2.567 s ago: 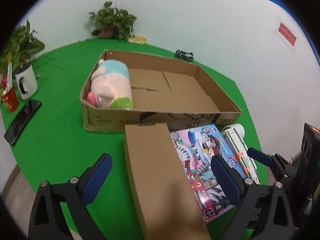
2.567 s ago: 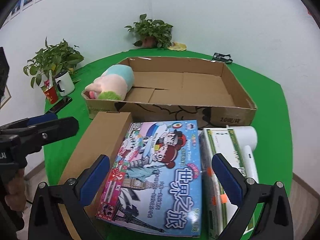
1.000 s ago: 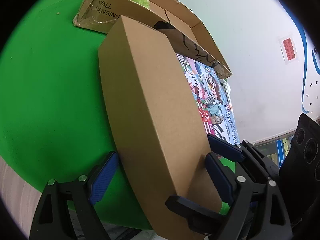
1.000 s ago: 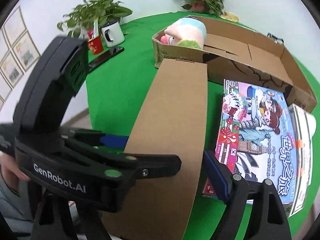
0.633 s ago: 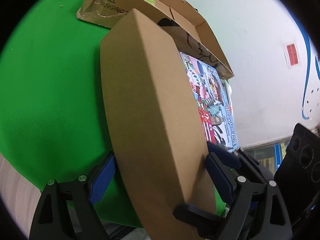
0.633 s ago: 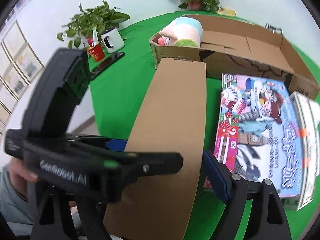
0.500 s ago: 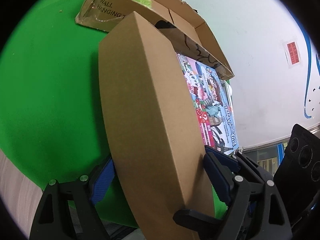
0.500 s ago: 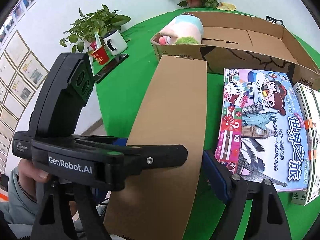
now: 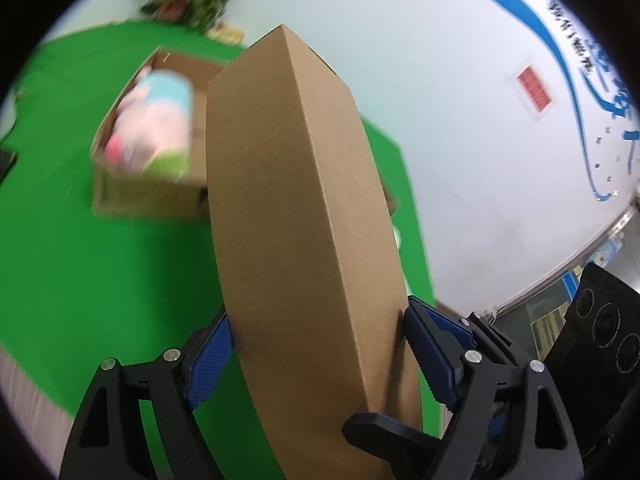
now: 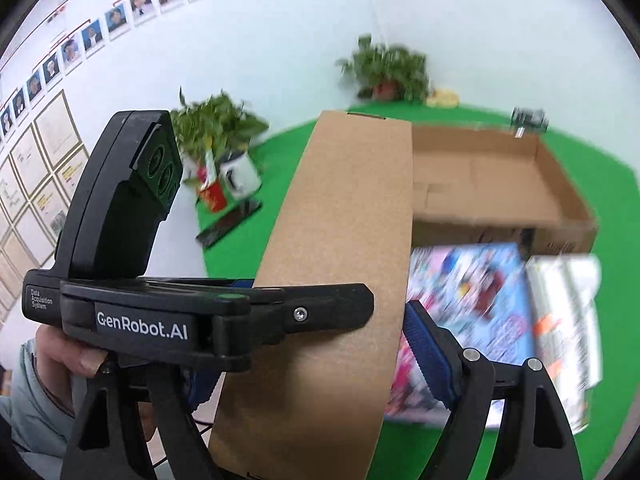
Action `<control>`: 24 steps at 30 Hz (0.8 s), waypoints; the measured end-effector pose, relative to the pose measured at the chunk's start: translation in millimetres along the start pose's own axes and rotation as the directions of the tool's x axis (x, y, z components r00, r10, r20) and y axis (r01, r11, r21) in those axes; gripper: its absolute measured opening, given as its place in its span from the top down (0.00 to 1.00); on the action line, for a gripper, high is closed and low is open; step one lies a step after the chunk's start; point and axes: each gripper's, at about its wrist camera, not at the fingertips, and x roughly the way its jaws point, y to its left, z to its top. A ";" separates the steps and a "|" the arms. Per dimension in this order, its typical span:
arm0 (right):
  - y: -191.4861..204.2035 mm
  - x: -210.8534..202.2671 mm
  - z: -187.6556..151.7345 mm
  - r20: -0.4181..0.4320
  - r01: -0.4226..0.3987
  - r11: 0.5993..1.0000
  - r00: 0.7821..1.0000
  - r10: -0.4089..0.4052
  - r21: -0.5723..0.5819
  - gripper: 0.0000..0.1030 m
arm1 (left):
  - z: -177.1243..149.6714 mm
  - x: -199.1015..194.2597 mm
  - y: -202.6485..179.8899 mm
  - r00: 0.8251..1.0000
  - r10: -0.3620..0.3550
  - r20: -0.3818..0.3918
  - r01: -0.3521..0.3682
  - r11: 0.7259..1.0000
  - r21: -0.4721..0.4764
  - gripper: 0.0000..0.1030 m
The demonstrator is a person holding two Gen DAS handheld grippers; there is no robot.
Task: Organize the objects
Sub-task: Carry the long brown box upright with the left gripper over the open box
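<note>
- In front of the open cardboard tray (image 10: 492, 184), a long flat carton (image 9: 296, 208) is held off the green desk (image 9: 80, 248) with its far end tipped upward.
- The left gripper (image 9: 316, 356) has its jaws clamped on the near end of the carton, one blue pad on each long side face.
- The right gripper (image 10: 316, 356) grips the same end. Its right pad presses the carton's side; its left pad is hidden behind the left gripper's body, so contact there is judged, not seen. Jaws are taken as clamped on the carton.
- A plush toy (image 9: 154, 120) lies in the tray's left end; the rest of the tray floor shows bare in the right wrist view.
- A colourful game box (image 10: 464, 312) lies on the desk in front of the tray, with a white packet (image 10: 564, 320) just to its right. Both are blurred.
- Left of the tray stand a mug (image 10: 240, 174), a red cup (image 10: 212, 196) and a dark flat item; potted plants sit behind.
- Judgement: the step in hand is carrying the carton to the tray. Both holds sit at one end, so the far end is unsupported and may droop or swing.
- Recommended: keep both grips firm and level, move both hands together, lift the far end over the tray's front wall, and lower it onto the bare floor right of the plush toy.
- Risk: the carton's far end catching the tray wall or pressing on the toy.
</note>
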 end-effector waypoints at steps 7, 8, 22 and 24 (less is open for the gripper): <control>-16.0 -25.3 52.4 0.139 0.087 0.996 0.987 -0.082 -0.027 0.22 | 62.9 5.6 -28.8 0.996 -0.029 0.082 0.018 0.991 0.136 0.21; -20.5 -26.4 60.4 0.150 0.099 0.995 0.984 -0.094 -0.029 0.22 | 70.1 8.3 -30.2 0.997 -0.032 0.076 0.021 0.989 0.144 0.21; -56.2 28.6 163.0 0.080 0.131 0.988 0.989 -0.125 -0.078 0.23 | 160.0 41.5 -8.1 0.994 -0.020 0.104 0.010 0.995 0.104 0.21; -57.8 39.0 172.9 0.071 0.127 0.989 0.990 -0.121 -0.074 0.23 | 168.0 46.4 -2.4 0.995 -0.001 0.102 -0.010 0.995 0.098 0.21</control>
